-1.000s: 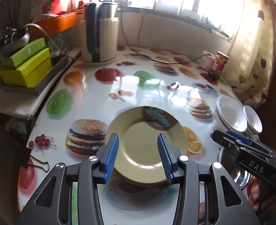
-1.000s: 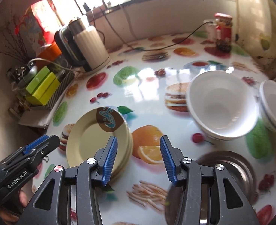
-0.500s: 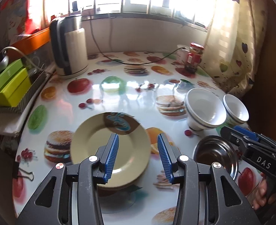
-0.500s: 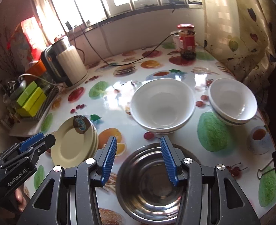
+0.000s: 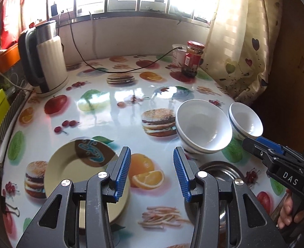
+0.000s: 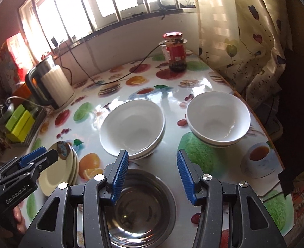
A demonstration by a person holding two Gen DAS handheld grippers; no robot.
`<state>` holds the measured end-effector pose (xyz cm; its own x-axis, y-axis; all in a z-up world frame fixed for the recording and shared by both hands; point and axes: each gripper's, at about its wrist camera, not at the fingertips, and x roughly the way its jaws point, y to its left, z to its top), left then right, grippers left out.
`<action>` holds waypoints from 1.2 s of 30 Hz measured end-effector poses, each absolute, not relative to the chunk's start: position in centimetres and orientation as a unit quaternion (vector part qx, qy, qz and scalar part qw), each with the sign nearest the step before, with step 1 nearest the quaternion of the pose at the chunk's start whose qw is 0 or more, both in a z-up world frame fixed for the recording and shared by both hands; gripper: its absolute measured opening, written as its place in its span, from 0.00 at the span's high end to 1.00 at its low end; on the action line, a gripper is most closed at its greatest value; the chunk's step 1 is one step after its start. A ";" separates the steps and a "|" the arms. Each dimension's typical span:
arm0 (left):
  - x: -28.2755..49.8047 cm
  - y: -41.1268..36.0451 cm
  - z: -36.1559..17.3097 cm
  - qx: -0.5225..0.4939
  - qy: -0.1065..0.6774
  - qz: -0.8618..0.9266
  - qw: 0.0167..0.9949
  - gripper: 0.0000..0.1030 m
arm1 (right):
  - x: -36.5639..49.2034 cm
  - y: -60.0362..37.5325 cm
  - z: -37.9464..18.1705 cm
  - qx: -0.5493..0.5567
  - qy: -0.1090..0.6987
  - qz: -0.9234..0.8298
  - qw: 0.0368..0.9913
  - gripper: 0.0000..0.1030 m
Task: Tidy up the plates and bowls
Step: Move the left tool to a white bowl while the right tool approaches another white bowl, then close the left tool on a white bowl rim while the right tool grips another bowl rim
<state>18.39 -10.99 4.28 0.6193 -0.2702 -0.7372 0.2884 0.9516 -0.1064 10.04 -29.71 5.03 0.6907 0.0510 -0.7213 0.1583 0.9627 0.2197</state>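
Fruit-print table (image 6: 118, 76): plates (image 6: 54, 175), white bowls (image 6: 131, 128), steel bowl (image 6: 143, 208), kettle (image 6: 52, 86), jar (image 6: 175, 51).

Open lane: middle of the fruit-print glossy surface (image 5: 102, 111), bare up to the far wall. Near edge crowded: stacked cream plates (image 6: 54, 173), steel bowl (image 6: 143, 206), two stacks of white bowls (image 6: 131, 128) (image 6: 218, 117). Ribbed white kettle (image 5: 48, 62), black cable (image 5: 114, 69), red-lidded jar (image 5: 193, 59) block the back.

A table (image 5: 114, 111) with a glossy cloth printed with fruit and burgers runs to a window sill. A white electric kettle (image 5: 48, 62) with a black handle stands at its far left; its black cable (image 5: 110, 70) trails across toward a red-lidded jar (image 5: 193, 60) at the far right. Beside the jar hangs a heart-patterned curtain (image 5: 244, 47). 2 lime-green boxes (image 6: 19, 124) sit off the left edge
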 end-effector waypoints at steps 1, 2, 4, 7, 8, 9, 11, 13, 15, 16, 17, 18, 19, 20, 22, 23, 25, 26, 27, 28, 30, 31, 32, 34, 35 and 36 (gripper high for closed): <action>18.7 -11.2 4.2 0.010 0.408 -0.159 0.899 0.57 | 10.2 -29.9 5.0 0.132 0.391 -0.029 0.910 0.53; 19.1 -11.5 4.2 0.007 0.410 -0.165 0.897 0.57 | 10.3 -30.0 5.0 0.130 0.391 -0.029 0.911 0.53; 19.8 -11.8 4.0 -0.008 0.418 -0.180 0.890 0.57 | 10.7 -30.3 5.0 0.126 0.391 -0.029 0.911 0.53; 21.1 -12.3 3.5 -0.016 0.428 -0.184 0.884 0.57 | 11.6 -30.7 4.7 0.123 0.392 -0.030 0.911 0.53; 21.4 -12.5 3.5 -0.019 0.430 -0.184 0.883 0.57 | 11.9 -30.8 4.6 0.122 0.393 -0.029 0.911 0.53; 21.7 -12.7 3.5 -0.022 0.430 -0.189 0.883 0.57 | 12.2 -31.0 4.5 0.120 0.395 -0.028 0.911 0.53; 22.3 -13.3 3.3 -0.024 0.432 -0.197 0.880 0.57 | 12.8 -31.2 4.1 0.114 0.402 -0.025 0.908 0.53; 22.9 -13.6 2.9 -0.029 0.442 -0.200 0.874 0.57 | 13.4 -31.3 3.9 0.106 0.404 -0.020 0.908 0.53; 23.4 -14.0 2.7 -0.039 0.445 -0.207 0.870 0.57 | 13.9 -31.5 3.7 0.106 0.405 -0.016 0.908 0.53; 23.6 -14.3 2.6 -0.036 0.445 -0.210 0.870 0.57 | 14.2 -31.5 3.6 0.105 0.405 -0.014 0.908 0.53; 23.8 -14.6 2.4 -0.033 0.449 -0.209 0.868 0.57 | 14.5 -31.6 3.4 0.105 0.406 -0.012 0.908 0.53; 24.0 -14.7 2.3 -0.031 0.452 -0.208 0.867 0.57 | 14.7 -31.6 3.3 0.104 0.407 -0.011 0.907 0.53; 24.2 -14.9 2.1 -0.030 0.454 -0.209 0.866 0.57 | 15.0 -31.7 3.1 0.103 0.410 -0.010 0.906 0.53; 24.4 -15.0 2.0 -0.030 0.455 -0.211 0.865 0.57 | 15.3 -31.7 2.9 0.103 0.412 -0.008 0.905 0.54; 24.7 -15.1 1.8 -0.033 0.454 -0.212 0.865 0.57 | 15.7 -31.7 2.6 0.104 0.416 -0.007 0.903 0.57; 24.8 -15.1 1.7 -0.031 0.455 -0.212 0.864 0.57 | 15.9 -31.7 2.5 0.104 0.417 -0.005 0.903 0.58; 25.2 -15.3 1.4 -0.028 0.460 -0.208 0.863 0.57 | 16.2 -31.6 2.4 0.101 0.418 -0.001 0.903 0.60; 25.3 -15.4 1.3 -0.028 0.462 -0.209 0.862 0.57 | 16.5 -31.5 2.2 0.099 0.421 0.002 0.902 0.60; 25.3 -15.4 1.2 -0.030 0.461 -0.211 0.861 0.57 | 16.7 -31.5 2.1 0.097 0.424 0.004 0.901 0.62; 25.3 -15.5 1.1 -0.029 0.461 -0.213 0.861 0.57 | 16.9 -31.4 2.0 0.097 0.426 0.004 0.900 0.64; 25.4 -15.8 1.0 -0.027 0.461 -0.214 0.861 0.57 | 17.1 -31.4 1.8 0.098 0.428 0.006 0.899 0.69; 25.5 -15.8 0.9 -0.027 0.463 -0.214 0.860 0.57 | 17.2 -31.4 1.8 0.098 0.429 0.006 0.898 0.70; 25.6 -15.9 0.8 -0.026 0.464 -0.213 0.860 0.57 | 17.3 -31.4 1.7 0.098 0.430 0.005 0.898 0.71; 25.6 -16.0 0.6 -0.026 0.464 -0.212 0.860 0.60 | 17.4 -31.4 1.6 0.100 0.430 0.005 0.897 0.72; 25.7 -16.0 0.6 -0.025 0.465 -0.212 0.859 0.66 | 17.5 -31.5 1.5 0.100 0.432 0.006 0.896 0.72; 25.7 -16.2 0.6 -0.022 0.464 -0.212 0.860 0.67 | 17.5 -31.5 1.4 0.100 0.433 0.005 0.896 0.73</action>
